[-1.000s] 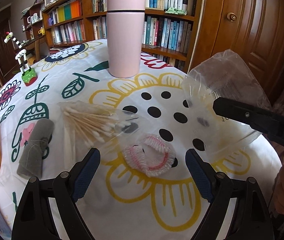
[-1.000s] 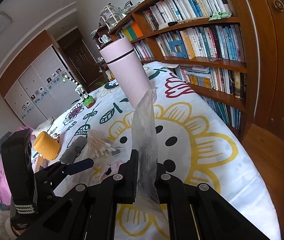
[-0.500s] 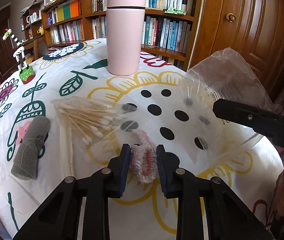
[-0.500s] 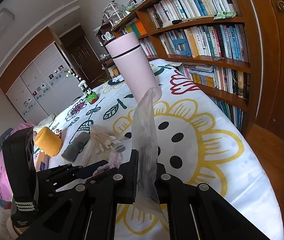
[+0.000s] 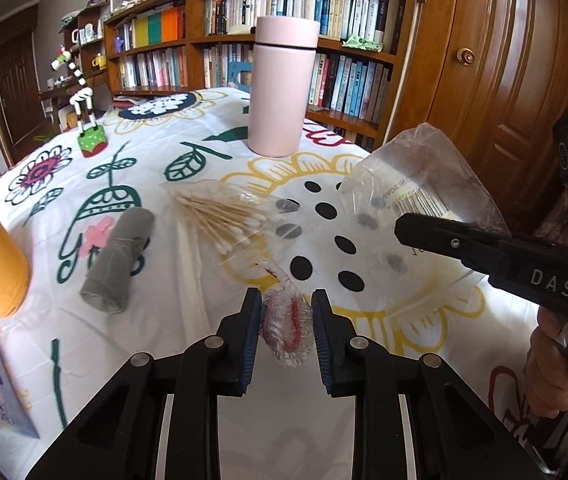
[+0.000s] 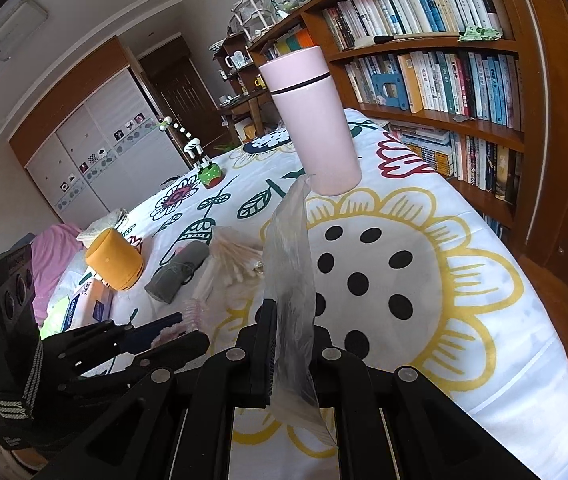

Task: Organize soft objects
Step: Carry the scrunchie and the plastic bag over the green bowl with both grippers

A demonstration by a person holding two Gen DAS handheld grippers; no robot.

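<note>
1. A crumpled pink-and-clear shower cap [image 5: 286,330] is held pinched between the closed jaws of the left gripper [image 5: 287,320], just above the flowered tablecloth [image 5: 188,148].
2. A clear plastic bag [image 6: 292,280] is clamped upright in the closed right gripper [image 6: 290,354], to the right of the cap.
3. It is judged that the cap is to be carried to the bag's mouth; the mouth's opening cannot be told.
4. The grip should be kept firm, and the bundle of cotton swabs [image 5: 224,216] and the grey cloth roll [image 5: 118,256] avoided.
</note>
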